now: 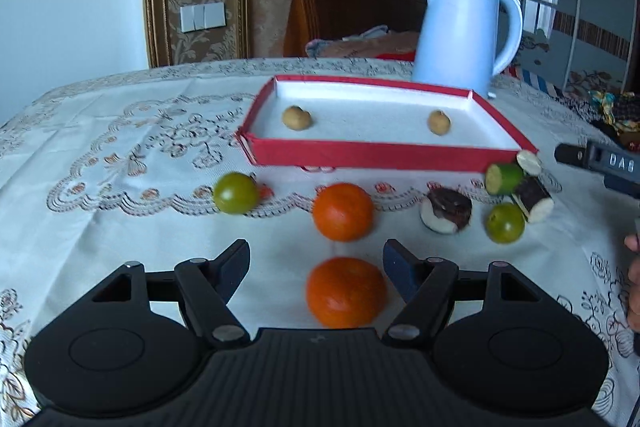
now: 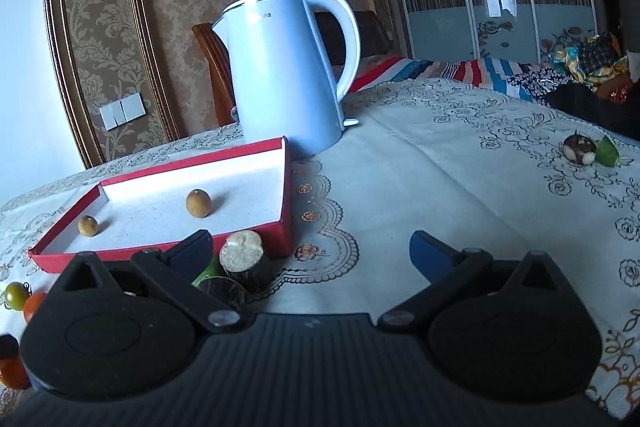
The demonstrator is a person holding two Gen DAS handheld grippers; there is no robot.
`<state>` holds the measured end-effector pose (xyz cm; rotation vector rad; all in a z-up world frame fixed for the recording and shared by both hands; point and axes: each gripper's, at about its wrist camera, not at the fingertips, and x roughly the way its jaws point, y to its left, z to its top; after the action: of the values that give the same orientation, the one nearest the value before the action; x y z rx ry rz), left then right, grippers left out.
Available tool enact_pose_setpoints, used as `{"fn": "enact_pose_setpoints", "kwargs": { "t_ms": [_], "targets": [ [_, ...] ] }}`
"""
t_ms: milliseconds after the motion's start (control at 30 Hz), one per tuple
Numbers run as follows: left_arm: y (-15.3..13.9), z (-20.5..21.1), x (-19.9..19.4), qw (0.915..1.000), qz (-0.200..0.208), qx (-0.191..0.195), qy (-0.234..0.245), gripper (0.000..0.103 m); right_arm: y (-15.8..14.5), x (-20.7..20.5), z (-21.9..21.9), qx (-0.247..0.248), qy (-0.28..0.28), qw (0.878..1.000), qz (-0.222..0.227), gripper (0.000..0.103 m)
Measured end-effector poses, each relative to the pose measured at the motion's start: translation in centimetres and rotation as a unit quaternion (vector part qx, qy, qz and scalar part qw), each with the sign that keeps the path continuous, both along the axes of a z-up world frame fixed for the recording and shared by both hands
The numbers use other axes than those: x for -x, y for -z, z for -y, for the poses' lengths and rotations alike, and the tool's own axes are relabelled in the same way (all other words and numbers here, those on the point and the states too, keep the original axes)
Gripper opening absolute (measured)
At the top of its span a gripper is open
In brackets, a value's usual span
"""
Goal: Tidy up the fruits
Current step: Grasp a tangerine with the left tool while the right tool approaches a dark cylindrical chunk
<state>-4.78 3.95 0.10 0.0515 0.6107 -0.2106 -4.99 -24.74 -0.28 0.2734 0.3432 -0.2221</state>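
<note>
A red tray (image 1: 360, 153) with a white floor holds two small tan round fruits (image 1: 296, 117) (image 1: 439, 122). In front of it lie two oranges (image 1: 343, 211) (image 1: 346, 291), two green tomatoes (image 1: 235, 192) (image 1: 505, 223), a dark water chestnut (image 1: 446, 209) and cut sugarcane pieces (image 1: 516, 183). My left gripper (image 1: 316, 265) is open, its fingers either side of the near orange. My right gripper (image 2: 312, 253) is open and empty beside the tray (image 2: 286, 187), with cane pieces (image 2: 241, 255) at its left finger. The right gripper also shows in the left wrist view (image 1: 596, 161).
A pale blue kettle (image 1: 464, 31) stands behind the tray's right corner. Another water chestnut and a green piece (image 2: 586, 151) lie far right on the embroidered tablecloth (image 2: 440, 167). A wooden chair and a bed stand beyond the table.
</note>
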Motion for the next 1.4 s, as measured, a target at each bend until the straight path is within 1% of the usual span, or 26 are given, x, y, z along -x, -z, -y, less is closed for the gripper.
{"fn": "enact_pose_setpoints", "kwargs": {
  "t_ms": [133,333,467,600,700,767,833,900,967,1100,1200,1300,1400],
  "targets": [
    [0.8,0.7,-0.4,0.9998,-0.013,-0.017,-0.001,0.073,0.0,0.3,0.2,-0.008,0.009,1.0,0.011,0.103],
    [1.2,0.7,-0.8,0.9995,-0.028,-0.013,-0.006,0.073,0.1,0.2,0.3,-0.011,0.007,1.0,0.006,0.103],
    [1.2,0.6,-0.6,0.9996,-0.021,-0.014,-0.008,0.073,0.2,0.0,0.2,-0.01,0.009,1.0,0.0,0.103],
    [1.2,0.3,-0.4,0.9996,-0.024,0.0,-0.014,0.073,0.2,0.0,0.3,-0.012,0.011,1.0,-0.002,0.103],
    [1.3,0.5,-0.1,0.9997,-0.024,-0.004,-0.01,0.073,0.2,0.0,0.4,-0.013,0.011,1.0,-0.001,0.103],
    [1.3,0.8,0.1,0.9997,-0.022,-0.004,-0.002,0.056,0.2,0.1,0.4,-0.013,0.011,1.0,-0.002,0.103],
    [1.2,0.9,0.2,0.9998,-0.021,-0.001,0.002,0.052,0.2,0.1,0.4,-0.013,0.011,1.0,-0.001,0.103],
    [1.3,1.1,0.2,0.9998,-0.018,-0.006,0.005,0.05,0.2,0.0,0.3,-0.013,0.01,1.0,-0.001,0.103],
    [1.3,1.1,0.3,0.9998,-0.019,-0.002,0.011,0.043,0.2,-0.1,0.2,-0.01,0.009,1.0,-0.003,0.103],
    [1.2,1.0,0.3,0.9997,-0.021,0.004,0.01,0.043,0.1,0.0,0.1,-0.007,0.009,1.0,0.0,0.103],
    [0.9,0.5,0.2,0.9998,-0.015,0.013,-0.006,0.043,0.1,0.3,0.4,-0.014,0.007,1.0,0.006,0.103],
    [0.5,-0.3,-0.3,0.9993,-0.011,0.029,-0.022,0.043,0.1,0.7,0.8,-0.018,0.002,1.0,0.002,0.103],
    [0.6,-0.6,-1.1,0.9987,-0.017,0.031,-0.036,0.043,0.2,1.0,1.2,-0.016,-0.001,1.0,-0.016,0.103]
  ]
}}
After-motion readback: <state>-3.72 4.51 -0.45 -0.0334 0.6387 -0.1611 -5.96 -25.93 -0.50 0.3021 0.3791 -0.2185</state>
